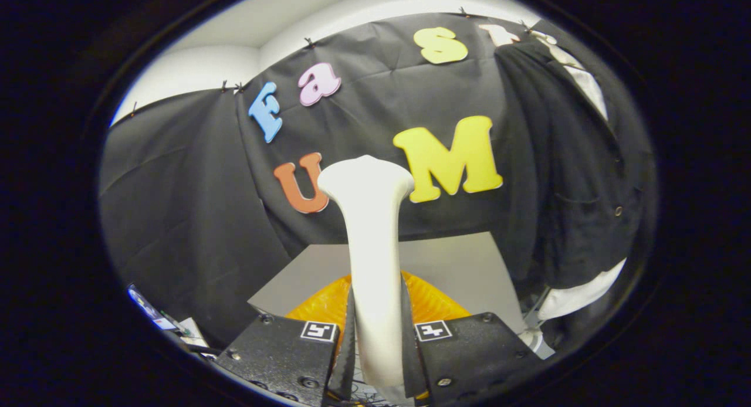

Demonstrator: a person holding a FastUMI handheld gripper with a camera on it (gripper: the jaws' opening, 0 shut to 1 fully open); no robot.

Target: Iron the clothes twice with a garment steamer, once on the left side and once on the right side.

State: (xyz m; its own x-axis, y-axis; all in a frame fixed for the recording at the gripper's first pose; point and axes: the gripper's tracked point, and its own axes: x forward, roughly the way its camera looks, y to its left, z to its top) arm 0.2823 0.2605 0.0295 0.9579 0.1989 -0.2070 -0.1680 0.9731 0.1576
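Note:
A white garment steamer (pixel 371 237) stands upright between my fingers, its flared head at the top, well above the table. My gripper (pixel 376 336) is shut on the steamer's handle, with both fingers pressing its sides. A dark shirt (pixel 572 160) hangs on the right, over something white, beyond and to the right of the steamer. The steamer's head is apart from the shirt, left of it.
An orange ribbed dish (pixel 434 304) lies on the grey table (pixel 457 260) just ahead of the fingers, behind the steamer's handle. Black cloth walls close the booth at the back and left. Small items and cables (pixel 176 325) sit low on the left.

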